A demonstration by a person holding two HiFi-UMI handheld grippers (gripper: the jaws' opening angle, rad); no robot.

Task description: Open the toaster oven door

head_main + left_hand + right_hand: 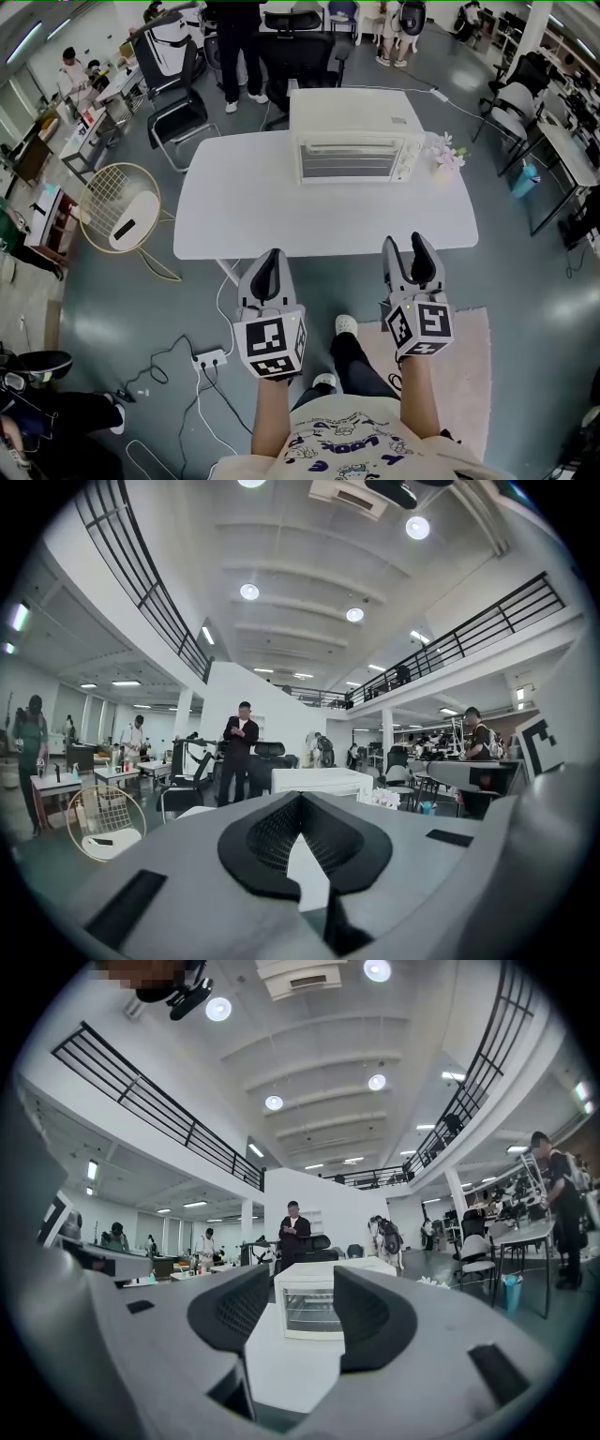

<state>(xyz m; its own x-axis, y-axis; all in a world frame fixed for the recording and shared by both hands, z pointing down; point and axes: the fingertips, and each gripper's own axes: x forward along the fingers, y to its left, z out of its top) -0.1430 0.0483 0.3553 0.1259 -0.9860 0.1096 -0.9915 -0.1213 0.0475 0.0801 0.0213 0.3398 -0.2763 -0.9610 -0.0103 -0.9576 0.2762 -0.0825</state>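
A white toaster oven (pixel 352 141) stands at the far middle of the white table (pixel 281 216), its glass door shut and facing me. Both grippers hover off the table's near edge, well short of the oven. My left gripper (pixel 269 265) has its jaws closed together with nothing between them; in the left gripper view (pixel 302 799) only the oven's top (pixel 319 780) shows over the jaws. My right gripper (pixel 409 251) is open and empty, and the right gripper view frames the oven (pixel 317 1309) between its fingers (pixel 373 1314).
A small pot of flowers (pixel 447 155) sits right of the oven. A round wire stand (pixel 122 206) is left of the table, office chairs (pixel 178 117) and standing people are behind it. A power strip (pixel 210 357) with cables lies on the floor by my left leg.
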